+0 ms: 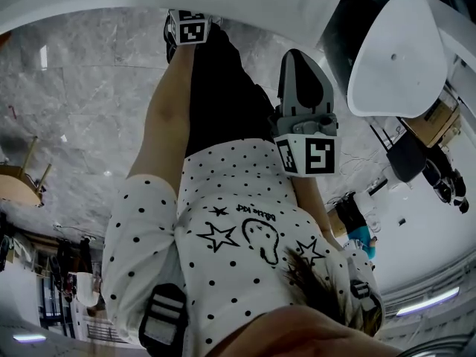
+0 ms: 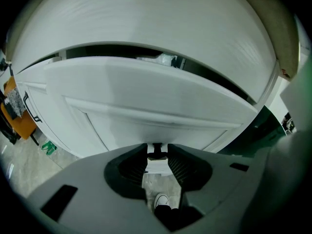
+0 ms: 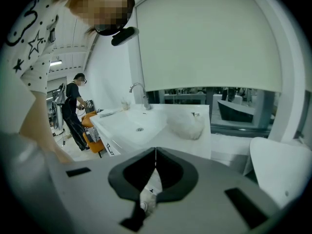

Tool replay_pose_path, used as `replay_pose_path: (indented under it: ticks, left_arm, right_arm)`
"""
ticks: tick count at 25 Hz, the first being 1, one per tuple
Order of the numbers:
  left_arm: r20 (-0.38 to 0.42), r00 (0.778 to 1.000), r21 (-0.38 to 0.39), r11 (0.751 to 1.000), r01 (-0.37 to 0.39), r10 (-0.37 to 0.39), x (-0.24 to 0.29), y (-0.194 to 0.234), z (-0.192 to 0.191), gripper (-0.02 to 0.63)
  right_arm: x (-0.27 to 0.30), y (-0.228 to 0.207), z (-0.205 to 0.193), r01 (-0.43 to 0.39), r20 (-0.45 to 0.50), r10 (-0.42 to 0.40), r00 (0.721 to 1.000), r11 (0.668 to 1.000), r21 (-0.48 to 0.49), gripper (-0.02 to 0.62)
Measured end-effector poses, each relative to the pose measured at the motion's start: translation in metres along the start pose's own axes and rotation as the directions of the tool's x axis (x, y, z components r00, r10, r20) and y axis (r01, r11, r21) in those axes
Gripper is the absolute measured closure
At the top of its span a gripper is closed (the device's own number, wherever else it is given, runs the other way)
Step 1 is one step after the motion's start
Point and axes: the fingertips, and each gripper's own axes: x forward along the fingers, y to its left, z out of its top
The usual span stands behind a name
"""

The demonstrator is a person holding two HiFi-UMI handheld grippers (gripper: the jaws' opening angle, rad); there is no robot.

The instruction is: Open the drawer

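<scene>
Two grippers are in play, but only one is being used. The left gripper (image 2: 157,156) is held low against the white drawer (image 2: 146,101). Its jaws stand fairly wide, with the small dark handle (image 2: 156,149) caught between the tips — both pads look to be touching it, so the grip seems made. The right gripper (image 3: 155,156) is closed tip to tip with nothing in it, pointed off toward the sink (image 3: 134,126) and well out of the way.

A dark slot is seen along the drawer's top edge with something pale inside, so it may be cracked open — hard to call. The step in hand is judged to be the grasp-and-pull. Next, the grip needs to be held firm and the handle drawn straight back toward the person, level, so it isn't slipped off.
</scene>
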Motion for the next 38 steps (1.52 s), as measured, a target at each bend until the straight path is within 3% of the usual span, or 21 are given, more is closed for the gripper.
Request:
replay_pose_path:
  ticks: [38]
  left_arm:
    - [0.000, 1.000, -0.026, 1.000, 0.016, -0.016, -0.017, -0.005, -0.020, 0.480]
  right_arm:
    - [0.008, 0.013, -0.003, -0.035, -0.016, 0.035, 0.999, 0.999, -0.023, 0.581]
